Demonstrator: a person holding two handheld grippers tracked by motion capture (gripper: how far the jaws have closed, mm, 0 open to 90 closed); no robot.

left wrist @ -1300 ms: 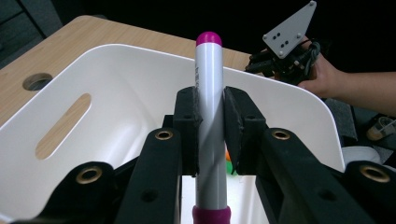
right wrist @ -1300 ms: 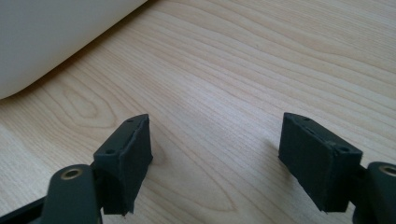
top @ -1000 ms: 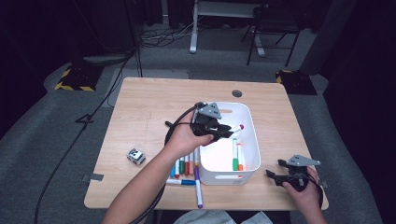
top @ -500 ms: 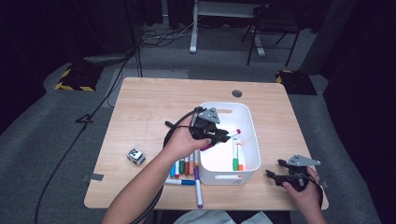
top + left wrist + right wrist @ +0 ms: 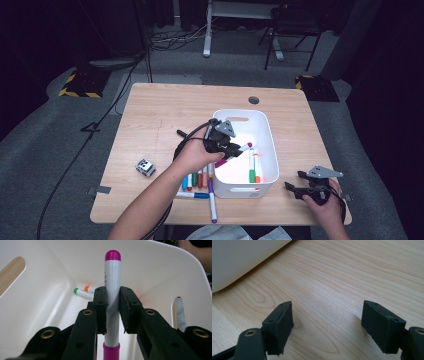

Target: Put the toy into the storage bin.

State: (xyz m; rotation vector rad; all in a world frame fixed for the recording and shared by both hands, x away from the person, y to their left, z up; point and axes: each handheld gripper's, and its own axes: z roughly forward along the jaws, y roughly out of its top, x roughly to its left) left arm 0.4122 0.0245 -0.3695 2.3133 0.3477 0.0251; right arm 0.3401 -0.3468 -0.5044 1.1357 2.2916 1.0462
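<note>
Standing clamped between the left gripper's (image 5: 112, 312) jaws: magenta marker (image 5: 112, 282).

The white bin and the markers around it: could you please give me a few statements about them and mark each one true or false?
1. The left gripper is shut on a pink-capped marker. True.
2. That marker is held above the white bin. True.
3. The bin holds no markers yet. False: a green marker and an orange marker lie inside it.
4. The right gripper grips a marker. False: its jaws stand open over the bare table.
5. More markers lie on the table left of the bin. True.
</note>
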